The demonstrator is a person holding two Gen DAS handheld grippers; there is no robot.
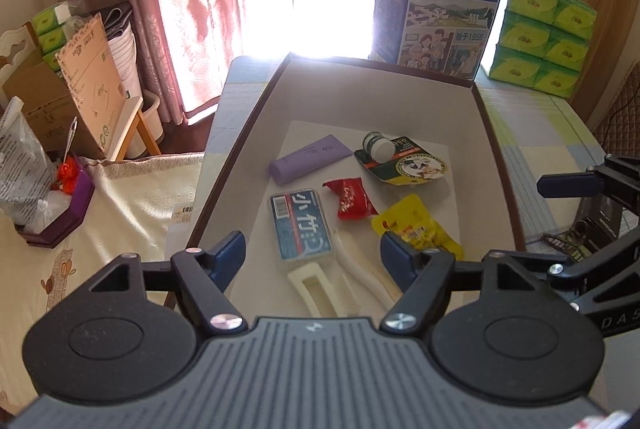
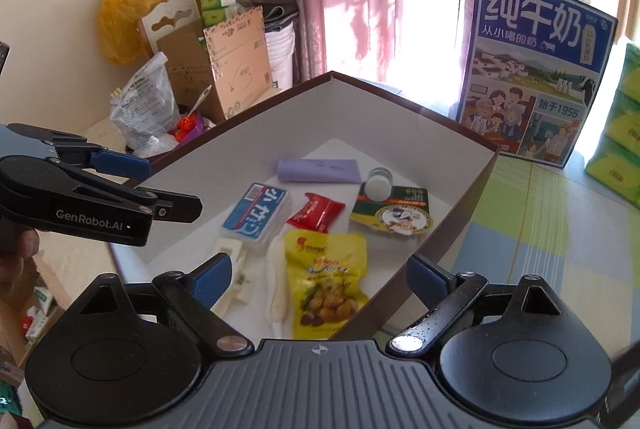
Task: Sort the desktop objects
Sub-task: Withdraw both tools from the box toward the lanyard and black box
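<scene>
Left tool [image 1: 312, 253] and right tool [image 2: 320, 275], both empty and spread, hover above the tray [image 1: 496, 149]; next, descend onto one item, perhaps the chestnut pouch [image 2: 326, 281].

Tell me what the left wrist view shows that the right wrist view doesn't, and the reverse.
Only the left wrist view: keys on the table right of the tray, and the whole green tissue stack. Only the right wrist view: a yellow plastic bag and a hand holding the left gripper. Both share the tray, purple tube, red candy, yellow snack pouch and milk carton.
</scene>
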